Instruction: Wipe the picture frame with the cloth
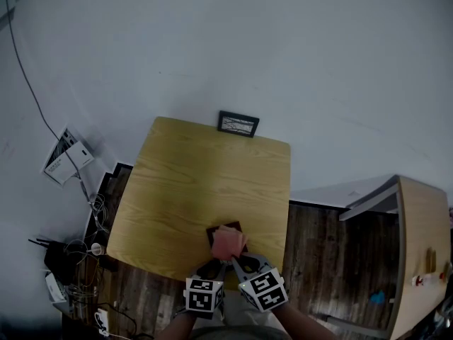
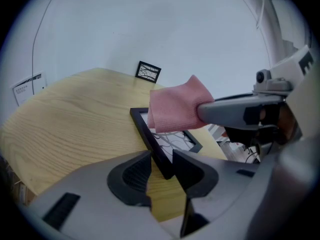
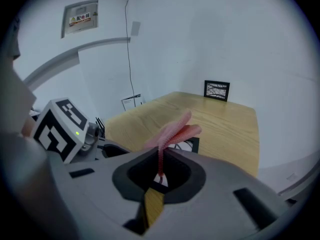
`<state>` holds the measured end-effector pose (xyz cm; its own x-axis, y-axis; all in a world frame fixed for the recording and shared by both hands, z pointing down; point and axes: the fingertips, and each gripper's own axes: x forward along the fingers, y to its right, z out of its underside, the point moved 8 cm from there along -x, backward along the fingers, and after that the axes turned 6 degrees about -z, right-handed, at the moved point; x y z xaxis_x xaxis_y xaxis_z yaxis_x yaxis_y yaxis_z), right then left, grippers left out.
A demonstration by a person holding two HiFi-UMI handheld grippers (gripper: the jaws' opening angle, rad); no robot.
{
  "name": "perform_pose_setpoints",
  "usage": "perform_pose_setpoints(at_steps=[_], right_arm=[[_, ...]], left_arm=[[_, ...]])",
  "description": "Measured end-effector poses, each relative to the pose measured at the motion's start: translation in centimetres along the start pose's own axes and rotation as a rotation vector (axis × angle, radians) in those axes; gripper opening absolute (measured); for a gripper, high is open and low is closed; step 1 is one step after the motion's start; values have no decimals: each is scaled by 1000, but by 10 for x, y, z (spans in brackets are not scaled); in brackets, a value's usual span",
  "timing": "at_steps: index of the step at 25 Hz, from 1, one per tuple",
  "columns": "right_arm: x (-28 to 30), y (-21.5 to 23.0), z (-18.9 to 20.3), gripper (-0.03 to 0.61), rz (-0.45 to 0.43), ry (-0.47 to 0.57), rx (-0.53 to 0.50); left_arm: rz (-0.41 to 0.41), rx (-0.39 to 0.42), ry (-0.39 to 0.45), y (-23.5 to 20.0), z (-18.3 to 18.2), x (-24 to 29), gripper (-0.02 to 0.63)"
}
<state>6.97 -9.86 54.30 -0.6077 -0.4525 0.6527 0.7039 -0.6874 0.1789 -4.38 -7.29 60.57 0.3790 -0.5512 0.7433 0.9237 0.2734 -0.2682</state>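
A black picture frame lies flat at the near edge of the wooden table. My left gripper is shut on its near corner, one jaw on either side of the rim. My right gripper is shut on a folded pink cloth, which it holds just above the frame's glass. In the head view the cloth covers most of the frame, with the left gripper and right gripper side by side behind it.
A second small black-framed picture stands at the table's far edge against the white wall. Cables and boxes clutter the floor at the left. A wooden cabinet stands at the right.
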Motion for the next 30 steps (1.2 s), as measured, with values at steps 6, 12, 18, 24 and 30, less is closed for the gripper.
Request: perform_pose_setpoints(at_steps=[6, 12, 18, 24, 30], right_arm=[[7, -12, 19, 9, -28, -70, -17], [16, -11, 38, 9, -16, -157, -37], [19, -9, 46, 9, -10, -189, -38], [13, 3, 49, 9, 33, -187, -17], [5, 18, 55, 9, 89, -188, 5]], left_arm=[[-3, 0, 4, 0, 0, -1, 124], [-6, 2, 6, 1, 0, -1, 124], [-7, 2, 4, 0, 0, -1, 124], [-9, 4, 5, 1, 0, -1, 124], [-8, 6, 5, 0, 1, 0, 126]])
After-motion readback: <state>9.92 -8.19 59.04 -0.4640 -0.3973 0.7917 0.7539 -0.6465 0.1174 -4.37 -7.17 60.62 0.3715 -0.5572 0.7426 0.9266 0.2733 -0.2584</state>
